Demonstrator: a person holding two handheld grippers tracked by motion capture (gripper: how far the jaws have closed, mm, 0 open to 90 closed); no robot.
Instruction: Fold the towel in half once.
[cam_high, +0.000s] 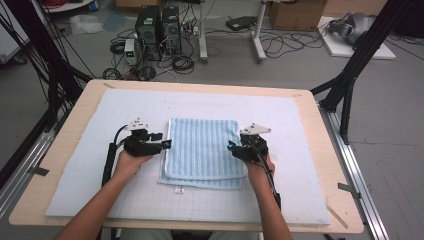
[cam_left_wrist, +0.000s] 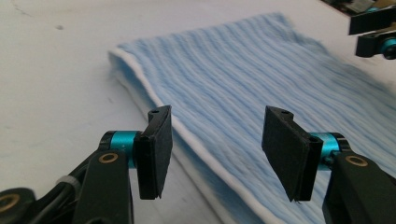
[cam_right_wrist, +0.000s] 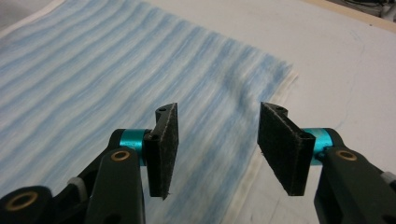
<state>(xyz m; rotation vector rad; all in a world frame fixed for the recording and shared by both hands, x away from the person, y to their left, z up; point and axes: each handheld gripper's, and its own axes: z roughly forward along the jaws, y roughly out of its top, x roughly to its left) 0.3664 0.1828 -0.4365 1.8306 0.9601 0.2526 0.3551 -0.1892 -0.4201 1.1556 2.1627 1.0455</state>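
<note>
A wooden table is standing on a grey floor, carrying a pale gridded mat that is covering nearly all of its top. The folded blue striped towel is lying flat at the middle of the mat and serves as the landmark here.

Left of the towel, black frame posts are rising beside the table, with a metal rail running along that edge. The left gripper is sitting at the towel's left edge, its jaws standing spread with nothing between them; in the left gripper view the towel's white-edged fold is lying below the gap, not pinched.

Beyond the towel, computer towers and tangled cables are resting on the floor, next to a white stand's legs.

At the towel's right edge, the right gripper is likewise holding its jaws apart over the cloth, gripping nothing. Farther right, a cardboard box and another black post are standing.
</note>
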